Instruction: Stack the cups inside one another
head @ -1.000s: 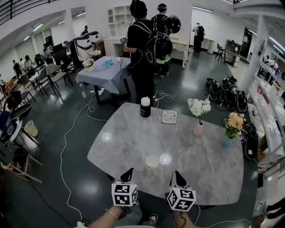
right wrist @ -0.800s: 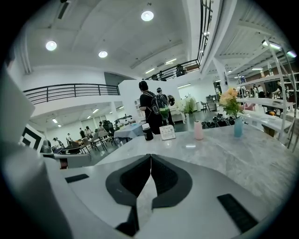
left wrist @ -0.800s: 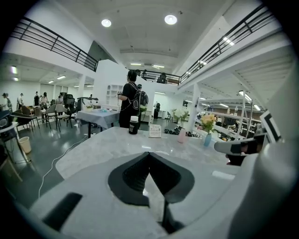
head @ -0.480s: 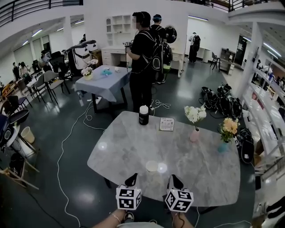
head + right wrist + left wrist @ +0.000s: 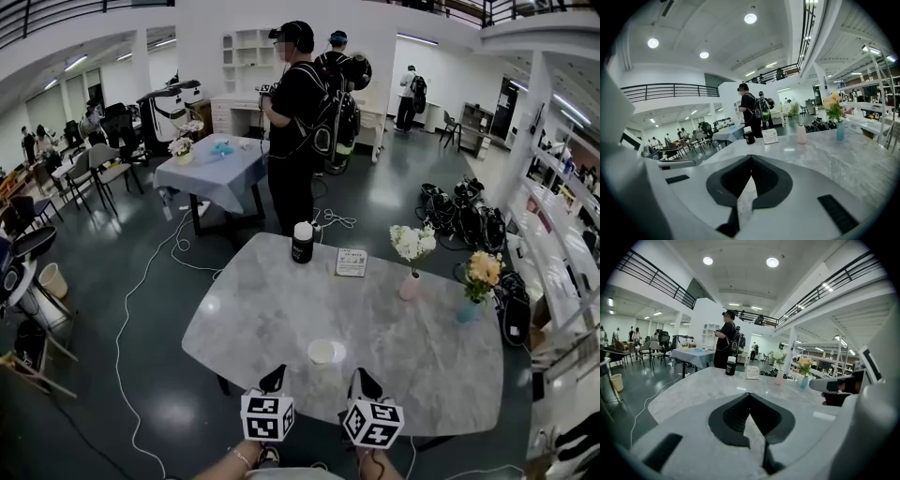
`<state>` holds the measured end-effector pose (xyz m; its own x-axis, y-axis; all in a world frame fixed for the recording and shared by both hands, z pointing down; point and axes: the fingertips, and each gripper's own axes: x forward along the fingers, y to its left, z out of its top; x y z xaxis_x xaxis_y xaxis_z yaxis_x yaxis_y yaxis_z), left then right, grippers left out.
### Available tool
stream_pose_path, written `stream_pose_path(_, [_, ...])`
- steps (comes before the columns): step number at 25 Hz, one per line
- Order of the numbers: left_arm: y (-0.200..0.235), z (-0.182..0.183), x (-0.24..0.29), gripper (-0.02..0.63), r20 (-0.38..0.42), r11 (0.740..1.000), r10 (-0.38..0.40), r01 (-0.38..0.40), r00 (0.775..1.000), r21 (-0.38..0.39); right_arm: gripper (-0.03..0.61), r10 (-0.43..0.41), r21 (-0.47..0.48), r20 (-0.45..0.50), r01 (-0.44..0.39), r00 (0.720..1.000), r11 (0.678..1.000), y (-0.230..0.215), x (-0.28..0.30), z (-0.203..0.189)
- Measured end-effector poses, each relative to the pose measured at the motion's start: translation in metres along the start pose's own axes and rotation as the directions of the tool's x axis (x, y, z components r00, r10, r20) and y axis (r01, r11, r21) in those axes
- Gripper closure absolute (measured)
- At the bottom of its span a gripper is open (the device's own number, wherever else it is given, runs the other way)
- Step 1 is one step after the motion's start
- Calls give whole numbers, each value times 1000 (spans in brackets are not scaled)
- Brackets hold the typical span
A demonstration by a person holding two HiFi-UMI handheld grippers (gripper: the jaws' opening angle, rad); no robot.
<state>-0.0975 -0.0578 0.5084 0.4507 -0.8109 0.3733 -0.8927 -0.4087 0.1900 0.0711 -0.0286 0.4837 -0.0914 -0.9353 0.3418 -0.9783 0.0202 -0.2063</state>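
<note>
On the grey marble table [image 5: 272, 300], one white cup [image 5: 321, 352] is sitting at about 6 o'clock, close to the near edge. Whether others are nested inside it cannot be told. One black bottle [image 5: 303, 242] with a white cap is standing at 12 o'clock, with one small card [image 5: 352, 262] just beside it. Two vases are standing on the right side, a pink vase [image 5: 410, 284] at 2 o'clock and a blue vase [image 5: 466, 312] at 3 o'clock, each holding flowers.

Two grippers are hovering over the near edge. The cup is lying ahead of them and between them, at 1 o'clock from the left gripper [image 5: 275, 376] and at 11 o'clock from the right gripper [image 5: 362, 377], touching neither. Both pairs of jaws are pressing tip to tip and gripping nothing.

Only the head view is showing the cup. Each gripper view is showing its own closed jaws close up, with the bottle, card and vases far beyond them.
</note>
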Motion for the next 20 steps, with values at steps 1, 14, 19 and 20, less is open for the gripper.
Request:
stream_pose_path(1, [0, 0, 0, 618, -1, 1000, 0, 0, 1000, -1, 572, -4, 1, -2, 4, 1000, 1000, -1, 0, 0])
stream_pose_path(14, [-1, -11, -5, 618, -19, 1000, -8, 8, 1000, -5, 572, -34, 12, -23, 35, 999, 999, -8, -7, -12])
stream_pose_path(19, [2, -14, -10, 618, -23, 1000, 3, -3, 1000, -8, 572, -27, 3, -24, 27, 999, 1000, -5, -8, -13])
stream_pose_path(20, [3, -15, -11, 618, -23, 1000, 4, -5, 1000, -8, 572, -25, 0, -24, 25, 999, 1000, -5, -8, -13])
